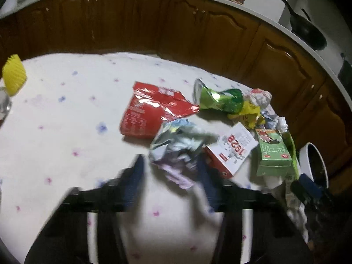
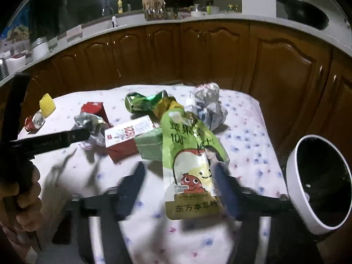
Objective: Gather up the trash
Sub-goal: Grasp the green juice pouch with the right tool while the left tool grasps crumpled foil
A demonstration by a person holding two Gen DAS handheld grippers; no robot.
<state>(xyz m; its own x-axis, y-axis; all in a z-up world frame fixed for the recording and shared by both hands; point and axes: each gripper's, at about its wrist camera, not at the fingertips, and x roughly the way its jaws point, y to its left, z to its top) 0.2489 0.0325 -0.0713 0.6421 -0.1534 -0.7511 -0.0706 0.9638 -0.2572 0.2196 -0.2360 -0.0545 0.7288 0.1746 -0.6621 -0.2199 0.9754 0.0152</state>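
Trash lies on a floral tablecloth point(image 1: 55, 114). My left gripper point(image 1: 170, 165) is open, its blue fingers on either side of a crumpled silver wrapper point(image 1: 178, 145), which also shows in the right wrist view point(image 2: 92, 127). My right gripper point(image 2: 179, 176) is open around a green and yellow drink pouch point(image 2: 189, 165); the pouch leans against the right finger, and whether it is lifted I cannot tell. Nearby lie a red bag point(image 1: 151, 110), a green foil wrapper point(image 1: 220, 99), a white and red carton point(image 1: 233, 149), a green carton point(image 1: 274, 151) and crumpled paper point(image 2: 209, 105).
A white bin with a dark inside point(image 2: 319, 191) stands at the table's right edge, also in the left wrist view point(image 1: 314, 162). A yellow cup-like object point(image 1: 14, 74) and a can point(image 2: 35, 121) sit at the left. Brown cabinets point(image 2: 198, 55) run behind. A black pan point(image 2: 308, 13) rests on the counter.
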